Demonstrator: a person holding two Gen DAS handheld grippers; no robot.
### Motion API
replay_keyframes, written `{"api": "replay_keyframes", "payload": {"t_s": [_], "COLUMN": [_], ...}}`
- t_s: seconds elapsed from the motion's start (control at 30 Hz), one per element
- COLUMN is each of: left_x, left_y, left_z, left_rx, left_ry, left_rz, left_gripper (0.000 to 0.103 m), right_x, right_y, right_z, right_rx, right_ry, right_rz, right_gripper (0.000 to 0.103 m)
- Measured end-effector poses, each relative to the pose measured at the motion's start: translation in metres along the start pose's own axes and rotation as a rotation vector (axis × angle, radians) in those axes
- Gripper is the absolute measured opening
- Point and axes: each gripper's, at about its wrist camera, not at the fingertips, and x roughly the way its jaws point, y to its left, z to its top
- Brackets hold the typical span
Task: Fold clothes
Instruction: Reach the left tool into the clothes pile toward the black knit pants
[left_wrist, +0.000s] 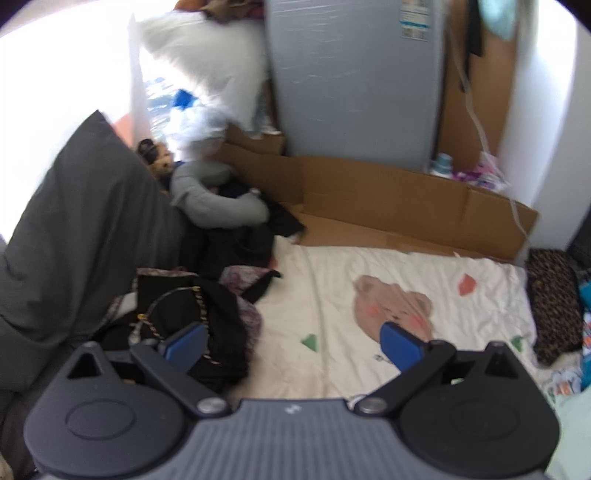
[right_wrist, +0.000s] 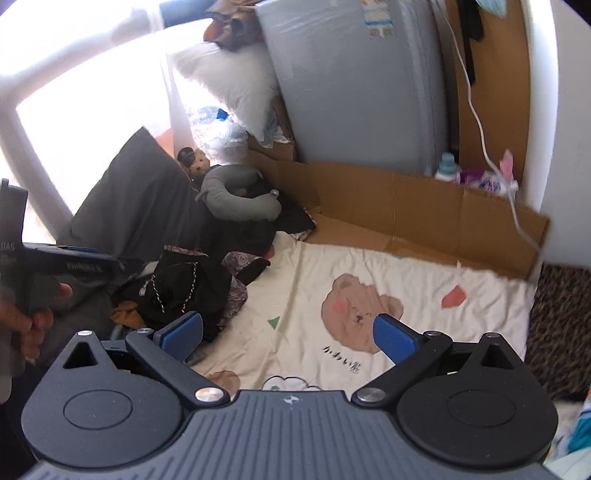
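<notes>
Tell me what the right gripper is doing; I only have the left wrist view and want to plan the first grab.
Observer: The right gripper is open and empty, above the bear-print sheet.
Operator: Anything by the dark clothes pile that I miss?
Observer: A mustard cloth lies at the pile's near-left edge.
Operator: And where is mine?
Observer: The left gripper, held in a hand, hangs left of that pile.

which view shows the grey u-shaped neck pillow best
The right wrist view. There the grey U-shaped neck pillow is sharp, its curve and both ends visible beside the dark grey pillow. In the left wrist view the neck pillow is blurred and its shape is harder to read.
</notes>
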Motion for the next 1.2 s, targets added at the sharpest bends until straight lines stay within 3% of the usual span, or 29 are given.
{"api": "replay_keyframes", "payload": {"t_s": [0.13, 0.3, 0.47, 0.6, 0.67, 0.73, 1.03, 1.2], "left_x": [0.022, 0.065, 0.119, 0.15, 0.166, 0.179, 0.214, 0.228], "left_y": [0.04, 0.084, 0.102, 0.113, 0.123, 0.133, 0.197, 0.234], "left_z": [0.014, 0.015, -0.008, -0.033, -0.046, -0.059, -0.098, -0.11], "left_rx": [-0.087, -0.214, -0.302, -0.326, -0.353, -0.391, -0.557, -0.573], "left_ry": [0.007, 0.057, 0.163, 0.183, 0.222, 0.262, 0.273, 0.249], "left_rz": [0.055, 0.097, 0.142, 0.167, 0.169, 0.172, 0.213, 0.193], "left_gripper": [0.101, 0.093, 0.087, 0.085, 0.066, 0.06, 0.062, 0.067], "right_x": [0.007, 0.012, 0.021, 0.027, 0.029, 0.032, 0.054, 0.062], "right_y": [-0.008, -0.019, -0.023, -0.025, -0.026, -0.026, -0.026, -0.029], "right_z": [-0.003, -0.007, -0.01, -0.012, -0.014, -0.016, -0.025, -0.032], "right_rx": [0.007, 0.044, 0.056, 0.084, 0.094, 0.1, 0.139, 0.154], "right_ry": [-0.003, 0.01, 0.028, 0.022, 0.015, 0.024, 0.06, 0.094], "right_rz": [-0.037, -0.072, -0.082, -0.083, -0.085, -0.087, -0.074, -0.084], "right_gripper": [0.096, 0.096, 0.096, 0.096, 0.096, 0.095, 0.095, 0.095]}}
